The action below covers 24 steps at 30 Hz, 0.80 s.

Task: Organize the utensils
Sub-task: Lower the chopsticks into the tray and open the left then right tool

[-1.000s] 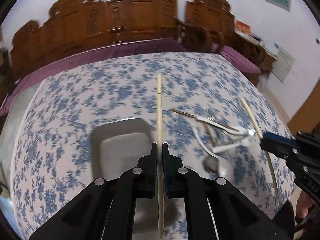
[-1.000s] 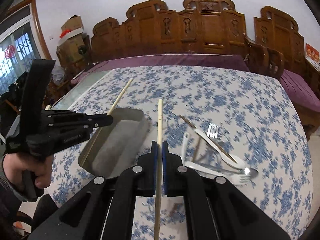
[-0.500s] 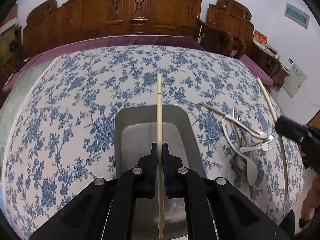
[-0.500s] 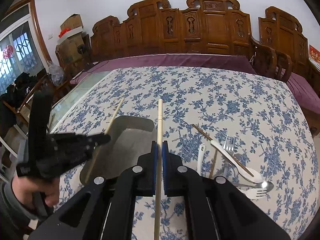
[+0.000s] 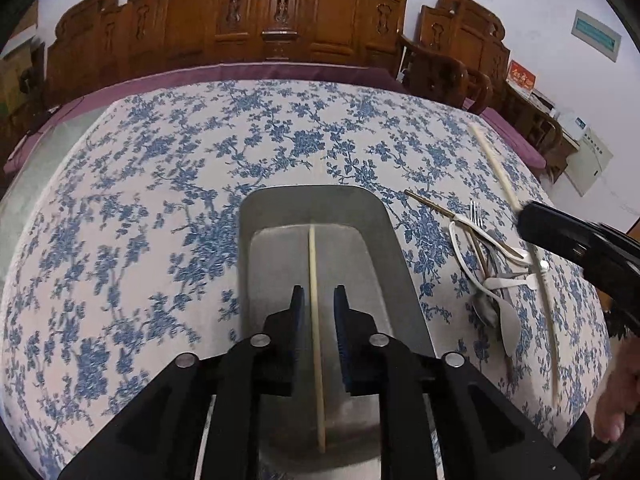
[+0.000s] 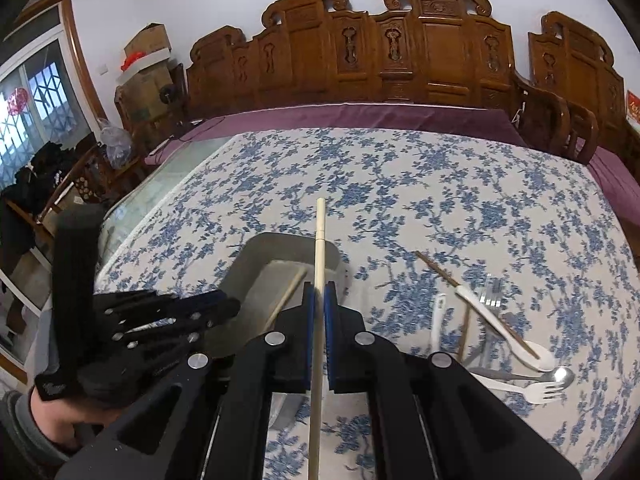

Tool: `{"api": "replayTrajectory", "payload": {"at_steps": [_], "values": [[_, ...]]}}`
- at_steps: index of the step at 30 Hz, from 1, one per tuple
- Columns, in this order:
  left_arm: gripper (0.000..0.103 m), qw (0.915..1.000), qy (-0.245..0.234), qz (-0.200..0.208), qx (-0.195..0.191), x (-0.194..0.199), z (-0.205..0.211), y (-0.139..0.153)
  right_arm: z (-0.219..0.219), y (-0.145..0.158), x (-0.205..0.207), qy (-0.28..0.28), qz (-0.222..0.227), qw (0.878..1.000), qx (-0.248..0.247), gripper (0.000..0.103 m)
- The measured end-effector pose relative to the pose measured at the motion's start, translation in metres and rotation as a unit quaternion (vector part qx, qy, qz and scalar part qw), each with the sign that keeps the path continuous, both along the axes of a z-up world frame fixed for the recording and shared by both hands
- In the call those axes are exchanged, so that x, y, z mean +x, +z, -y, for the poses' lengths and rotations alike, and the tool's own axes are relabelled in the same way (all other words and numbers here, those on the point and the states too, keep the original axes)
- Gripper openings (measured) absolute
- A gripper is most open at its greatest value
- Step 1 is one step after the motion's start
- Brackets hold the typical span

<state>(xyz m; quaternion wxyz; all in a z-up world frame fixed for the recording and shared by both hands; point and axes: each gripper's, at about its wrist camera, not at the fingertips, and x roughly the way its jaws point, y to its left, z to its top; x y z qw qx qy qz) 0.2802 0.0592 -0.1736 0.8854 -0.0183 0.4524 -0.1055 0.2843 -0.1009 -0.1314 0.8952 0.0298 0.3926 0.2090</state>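
Surface: blue floral cloth, carved wooden chairs behind. Left gripper (image 5: 318, 304) was clamped on a chopstick (image 5: 316, 320) half a second ago; jaws are now opening, pads clear of it, and it lies lengthwise in the metal tray (image 5: 400, 248). First chopstick looks delivered. Right gripper (image 6: 319, 300) is clamped on the second chopstick (image 6: 319, 240), tip over the tray's far rim, next to go in. Remaining pile of forks and spoons (image 6: 516, 344) sits at 3 o'clock of the tray. Tray's near end hidden by the grippers; the pile is too tangled to count.
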Motion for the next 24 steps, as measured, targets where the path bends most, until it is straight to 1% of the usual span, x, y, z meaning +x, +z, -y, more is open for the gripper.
{"api": "replayTrajectory", "payload": {"at_steps": [1, 2, 3, 7, 9, 11, 15, 17, 21, 24], "values": [[0.018, 1.0000, -0.001, 0.006, 0.004, -0.005, -0.003, 0.003, -0.003, 0.000, 0.001, 0.001, -0.001, 1.000, 0.003, 0.006], [0.024, 0.9999, -0.002, 0.010, 0.007, -0.009, -0.005, 0.005, -0.009, -0.002, 0.003, 0.005, -0.003, 1.000, 0.007, 0.006], [0.026, 0.9998, -0.002, 0.015, 0.010, -0.013, -0.009, 0.008, -0.012, -0.002, 0.004, 0.008, -0.004, 1.000, 0.011, 0.006], [0.028, 0.9993, 0.001, 0.030, 0.022, -0.030, -0.027, 0.018, -0.031, -0.005, 0.010, 0.019, -0.007, 1.000, 0.023, 0.006], [0.032, 0.9992, 0.006, 0.034, 0.022, -0.036, -0.036, 0.021, -0.042, -0.008, 0.014, 0.025, -0.008, 0.999, 0.027, 0.006], [0.035, 0.9991, 0.012, 0.038, 0.016, -0.040, -0.046, 0.025, -0.055, -0.011, 0.018, 0.031, -0.011, 0.999, 0.029, 0.006], [0.036, 0.9987, 0.022, 0.041, 0.020, -0.045, -0.062, 0.028, -0.071, -0.020, 0.025, 0.035, -0.014, 0.999, 0.021, 0.006], [0.037, 0.9987, 0.026, 0.041, 0.016, -0.045, -0.068, 0.028, -0.076, -0.024, 0.029, 0.034, -0.011, 0.999, 0.015, 0.006], [0.037, 0.9987, 0.028, 0.042, 0.013, -0.046, -0.073, 0.028, -0.079, -0.033, 0.036, 0.027, -0.015, 1.000, 0.002, 0.006], [0.037, 0.9987, 0.026, 0.042, 0.012, -0.047, -0.073, 0.028, -0.078, -0.040, 0.039, 0.019, -0.025, 0.999, 0.004, 0.007]]}}
